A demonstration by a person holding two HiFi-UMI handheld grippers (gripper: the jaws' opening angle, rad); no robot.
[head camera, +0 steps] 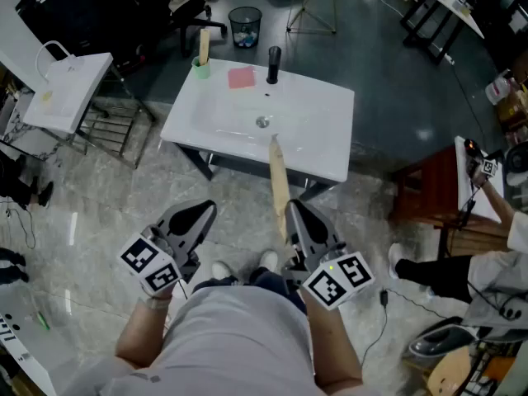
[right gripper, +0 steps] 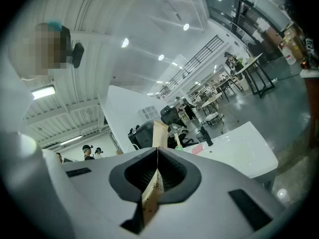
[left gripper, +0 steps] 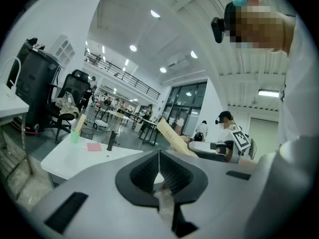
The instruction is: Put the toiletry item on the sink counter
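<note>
The toiletry item is a long, flat tan paper packet (head camera: 280,181). My right gripper (head camera: 292,210) is shut on its lower end, and it sticks up and forward over the near edge of the white sink counter (head camera: 326,151). In the right gripper view the packet (right gripper: 159,132) rises from between the closed jaws of the right gripper (right gripper: 157,154). My left gripper (head camera: 206,210) is shut and holds nothing, short of the counter. From the left gripper (left gripper: 159,156) the packet (left gripper: 171,136) shows to the right. On the counter stand a green cup (head camera: 201,67) with a tan stick, a pink pad (head camera: 241,77) and a black tap (head camera: 273,64).
A white paper bag (head camera: 64,89) sits on a rack to the left. A mesh bin (head camera: 244,25) and a black chair stand behind the sink. At the right is a brown stool (head camera: 429,190) and a seated person's leg (head camera: 441,275). Cables lie on the floor.
</note>
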